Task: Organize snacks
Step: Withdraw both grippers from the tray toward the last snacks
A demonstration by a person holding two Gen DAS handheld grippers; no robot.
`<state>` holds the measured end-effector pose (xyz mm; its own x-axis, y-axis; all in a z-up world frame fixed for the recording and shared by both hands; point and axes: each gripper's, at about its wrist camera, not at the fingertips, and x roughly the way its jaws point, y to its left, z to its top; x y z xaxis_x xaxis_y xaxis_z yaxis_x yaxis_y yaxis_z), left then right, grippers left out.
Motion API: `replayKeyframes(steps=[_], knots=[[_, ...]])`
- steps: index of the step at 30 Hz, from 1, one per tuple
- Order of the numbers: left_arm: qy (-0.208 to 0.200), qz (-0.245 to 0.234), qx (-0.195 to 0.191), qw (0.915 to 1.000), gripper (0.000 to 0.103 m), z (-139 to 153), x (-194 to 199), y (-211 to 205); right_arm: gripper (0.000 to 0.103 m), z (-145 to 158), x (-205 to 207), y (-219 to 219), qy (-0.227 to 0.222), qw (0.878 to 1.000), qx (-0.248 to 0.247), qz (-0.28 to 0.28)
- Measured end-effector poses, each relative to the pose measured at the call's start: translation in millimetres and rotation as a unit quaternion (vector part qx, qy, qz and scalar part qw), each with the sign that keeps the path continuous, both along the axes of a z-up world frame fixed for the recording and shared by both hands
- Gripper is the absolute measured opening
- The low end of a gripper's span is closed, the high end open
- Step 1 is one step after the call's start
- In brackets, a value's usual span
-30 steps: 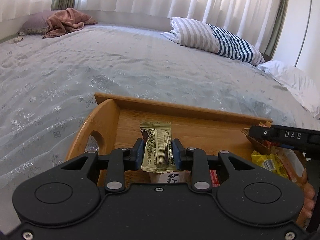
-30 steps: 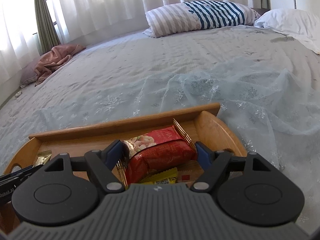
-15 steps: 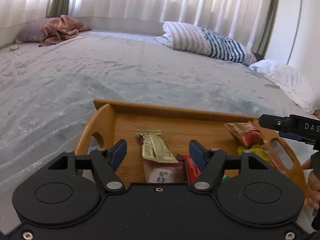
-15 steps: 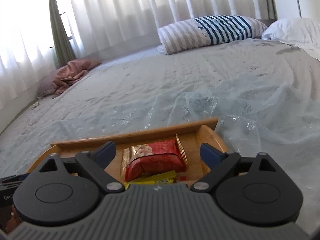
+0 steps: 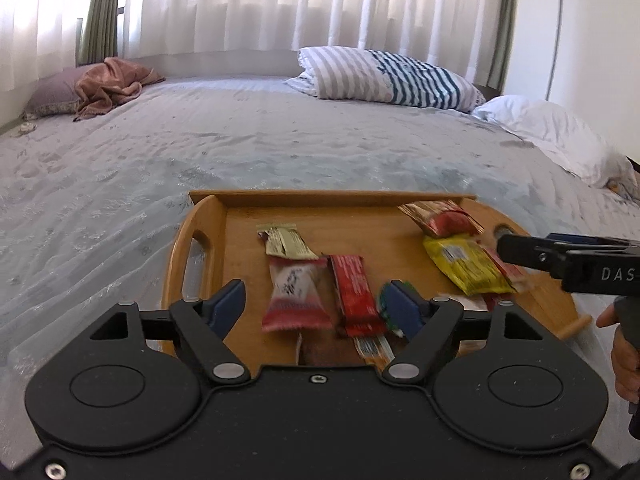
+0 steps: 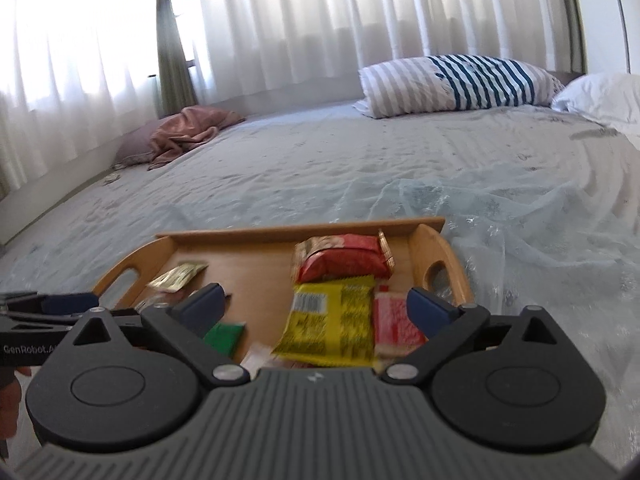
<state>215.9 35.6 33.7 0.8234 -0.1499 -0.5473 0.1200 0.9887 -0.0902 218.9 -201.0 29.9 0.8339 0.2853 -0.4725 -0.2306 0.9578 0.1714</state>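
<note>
Now both grippers spread, empty: left gripper [image 5: 318, 304], right gripper [image 6: 318, 308]. Snacks lie loose in wooden tray [image 5: 320, 198] on bed [image 5: 280, 148]: gold packet [image 5: 286, 242], pink-white packet [image 5: 295, 298], red bar [image 5: 354, 292], yellow packet [image 6: 334, 320], red pouch [image 6: 342, 258]. Next pick likely: approach low, pinch across short side. Packets overlap, crowding; tray walls limit entry. Striped pillow [image 6: 456, 84] well apart.

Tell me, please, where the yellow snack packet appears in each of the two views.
Left wrist view: the yellow snack packet lies at the tray's right, beside the right gripper.
Right wrist view: centre, between the open fingers.
Shared landmark: the red snack bag just beyond it.
</note>
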Motion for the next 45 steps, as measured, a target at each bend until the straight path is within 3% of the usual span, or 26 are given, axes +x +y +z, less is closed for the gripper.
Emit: replayKeyframes(steps=[6, 29, 40, 45], knots=[[-0.01, -0.012, 0.013, 0.9998, 0.077, 0, -35, -5, 0.103, -4, -30, 15, -0.019, 0.999, -0.037, 0.031], [0.024, -0.039, 0.002, 0.9989, 0.078, -23, -112, -8, 0.103, -32, -134, 37, -0.061, 0.982, -0.131, 0.12], [0.04, -0.071, -0.018, 0.9965, 0.077, -27, -133, -18, 0.103, -45, -176, 40, -0.051, 0.989, -0.093, 0.106], [0.043, -0.081, -0.026, 0.9954, 0.07, -26, -136, -21, 0.103, -51, -187, 47, -0.036, 0.99, -0.069, 0.119]])
